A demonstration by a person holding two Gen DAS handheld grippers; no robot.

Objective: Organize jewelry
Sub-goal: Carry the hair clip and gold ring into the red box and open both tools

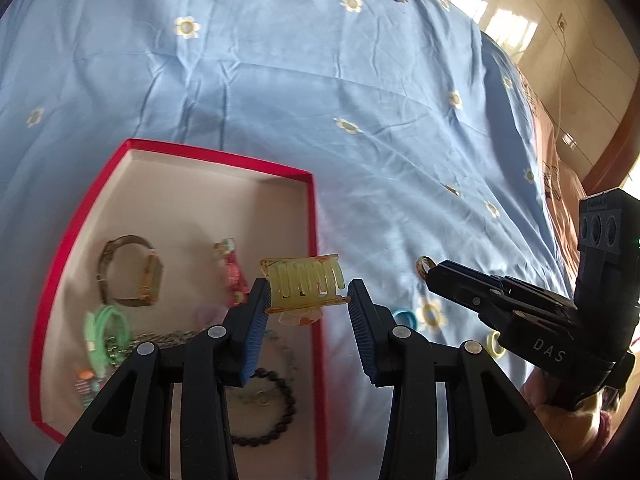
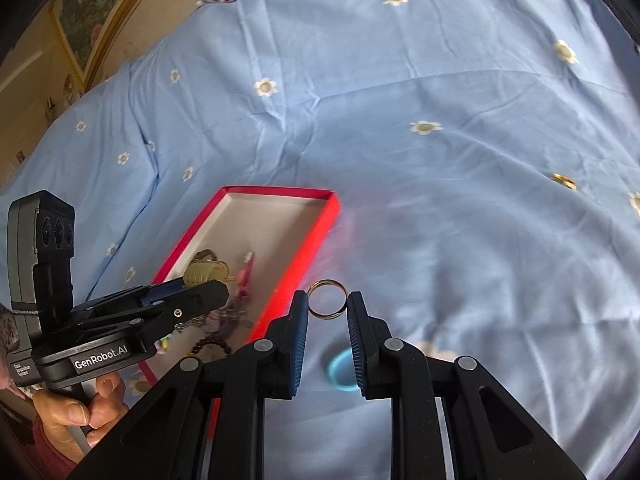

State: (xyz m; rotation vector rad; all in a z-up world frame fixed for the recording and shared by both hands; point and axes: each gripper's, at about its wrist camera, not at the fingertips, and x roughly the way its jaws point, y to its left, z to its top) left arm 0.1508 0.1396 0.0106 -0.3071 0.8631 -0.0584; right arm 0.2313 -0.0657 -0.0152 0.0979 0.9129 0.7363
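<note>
My left gripper is shut on a yellow translucent hair claw, held above the right rim of the red box. Inside the box lie a gold watch, a pink clip, a green item, a chain and a dark bead bracelet. My right gripper is shut on a gold ring, to the right of the red box and above the bedsheet. In the left wrist view the right gripper shows the ring at its tip.
A blue ring lies on the flowered blue sheet under my right gripper; it also shows as the blue ring beside a yellow ring. Another gold ring lies far right. A person's hand holds the left gripper.
</note>
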